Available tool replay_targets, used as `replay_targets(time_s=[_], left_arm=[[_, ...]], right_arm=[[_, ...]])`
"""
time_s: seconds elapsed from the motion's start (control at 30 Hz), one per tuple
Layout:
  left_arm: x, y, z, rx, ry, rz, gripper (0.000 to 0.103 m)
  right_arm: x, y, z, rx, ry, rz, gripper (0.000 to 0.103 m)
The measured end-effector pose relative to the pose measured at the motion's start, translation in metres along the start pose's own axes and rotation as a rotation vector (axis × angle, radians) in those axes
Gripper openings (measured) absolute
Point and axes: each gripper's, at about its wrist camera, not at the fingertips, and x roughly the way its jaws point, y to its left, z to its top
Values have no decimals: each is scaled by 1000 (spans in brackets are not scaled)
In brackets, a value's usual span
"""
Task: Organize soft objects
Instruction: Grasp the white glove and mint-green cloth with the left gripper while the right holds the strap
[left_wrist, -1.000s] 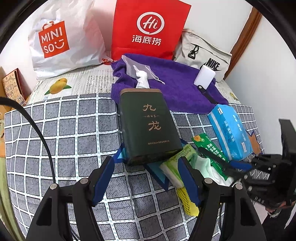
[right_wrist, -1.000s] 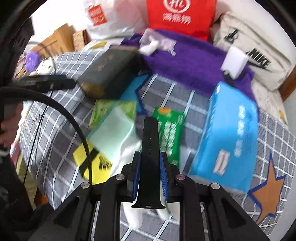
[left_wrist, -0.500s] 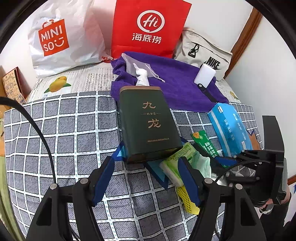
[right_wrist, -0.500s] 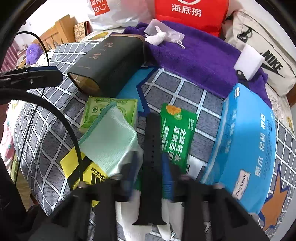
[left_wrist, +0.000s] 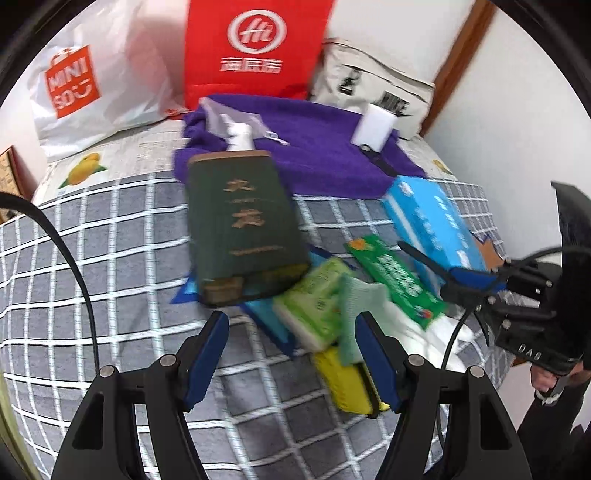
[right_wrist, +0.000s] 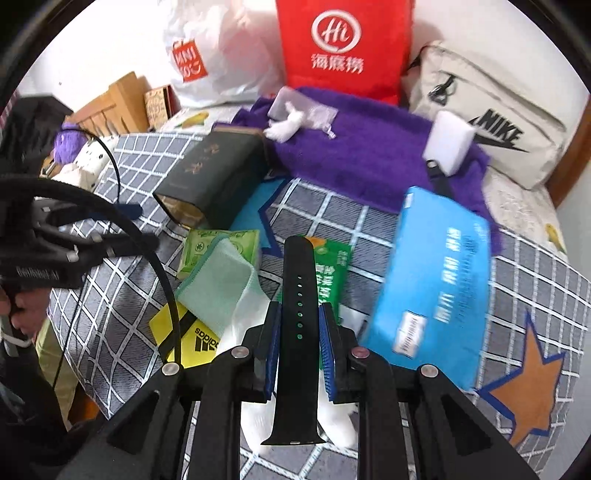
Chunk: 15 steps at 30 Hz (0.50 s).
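Observation:
My right gripper (right_wrist: 299, 321) is shut on a black watch strap (right_wrist: 300, 280) and holds it above the pile on the bed. It shows at the right of the left wrist view (left_wrist: 465, 280). My left gripper (left_wrist: 291, 332) is open and empty, just in front of a dark green tin (left_wrist: 240, 225). Between them lie a mint green cloth (right_wrist: 218, 284), a light green tissue pack (left_wrist: 314, 302), a green sachet (left_wrist: 391, 273), a yellow Adidas item (right_wrist: 195, 343) and a white sock (right_wrist: 255, 317). A blue tissue pack (right_wrist: 432, 284) lies at the right.
A purple towel (right_wrist: 369, 151) lies behind, with a white sponge (right_wrist: 448, 140) and a small white spray bottle (left_wrist: 240, 134) on it. A red bag (left_wrist: 255, 51), a white Miniso bag (left_wrist: 85, 77) and a beige Nike bag (right_wrist: 491, 114) stand along the wall.
My right gripper has lifted and drawn back a little with the strap still held. My left gripper has shifted slightly, so the tin and pile sit higher and further right in its view.

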Motion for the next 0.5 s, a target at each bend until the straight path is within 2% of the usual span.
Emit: replay_targets(time_s=[0.23, 0.4, 0.5], left_arm=[[10, -48, -12, 116, 21, -50, 71], [20, -84, -19, 195, 44, -99, 82], [29, -104, -24, 253, 62, -106, 83]], right_arm=[[-35, -22, -20, 73, -68, -35, 20], [-49, -42, -39, 132, -80, -59, 20], [-51, -52, -49, 161, -78, -65, 20]])
